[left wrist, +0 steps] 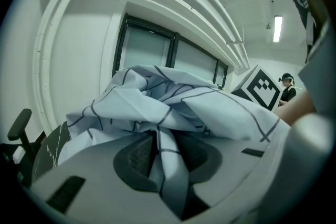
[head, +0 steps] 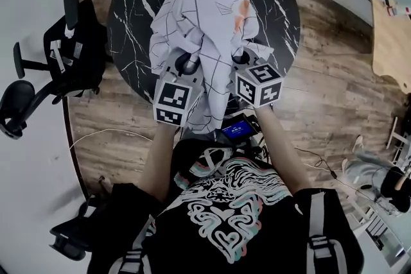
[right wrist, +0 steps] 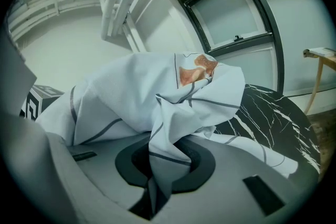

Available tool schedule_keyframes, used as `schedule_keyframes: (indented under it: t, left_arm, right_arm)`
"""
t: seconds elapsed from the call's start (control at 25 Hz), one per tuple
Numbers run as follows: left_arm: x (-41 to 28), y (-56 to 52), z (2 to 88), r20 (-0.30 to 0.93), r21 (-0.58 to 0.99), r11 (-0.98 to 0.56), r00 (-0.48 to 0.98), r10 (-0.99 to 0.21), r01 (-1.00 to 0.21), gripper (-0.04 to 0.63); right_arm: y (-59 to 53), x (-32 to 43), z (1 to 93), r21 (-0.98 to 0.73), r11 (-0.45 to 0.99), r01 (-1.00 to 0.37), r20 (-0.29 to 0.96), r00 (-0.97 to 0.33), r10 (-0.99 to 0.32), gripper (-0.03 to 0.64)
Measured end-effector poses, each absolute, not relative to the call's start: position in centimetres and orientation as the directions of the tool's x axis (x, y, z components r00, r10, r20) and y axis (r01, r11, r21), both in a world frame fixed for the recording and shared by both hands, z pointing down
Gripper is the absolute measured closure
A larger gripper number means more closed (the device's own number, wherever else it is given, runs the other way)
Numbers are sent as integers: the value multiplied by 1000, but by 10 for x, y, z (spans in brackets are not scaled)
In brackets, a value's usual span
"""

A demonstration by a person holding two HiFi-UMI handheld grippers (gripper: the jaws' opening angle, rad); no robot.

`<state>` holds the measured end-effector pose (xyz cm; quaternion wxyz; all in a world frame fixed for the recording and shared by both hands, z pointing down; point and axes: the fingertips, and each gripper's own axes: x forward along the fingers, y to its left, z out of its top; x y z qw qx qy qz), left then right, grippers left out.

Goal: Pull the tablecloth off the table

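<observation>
Pinching the white, grid-lined fabric tablecloth (head: 205,16) from the near side, the left gripper (left wrist: 157,153) and right gripper (right wrist: 161,164) each have jaws pressed together on a fold; they sit side by side, probably so the pull stays even; the cloth lies bunched on the round black marble-patterned table (head: 131,22); its long axis runs from the grippers towards the far rim, a tail hanging between them.
</observation>
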<state>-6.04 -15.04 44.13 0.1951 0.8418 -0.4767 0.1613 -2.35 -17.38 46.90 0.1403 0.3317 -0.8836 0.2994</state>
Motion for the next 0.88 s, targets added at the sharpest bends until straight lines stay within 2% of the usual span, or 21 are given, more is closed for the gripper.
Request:
schedule_keyframes:
  t: [0.88]
  left_arm:
    - [-52, -164, 351, 316, 75, -510, 506, -803, -857, 528]
  right_arm:
    - [-191, -14, 373, -375, 636, -675, 286, -737, -613, 578]
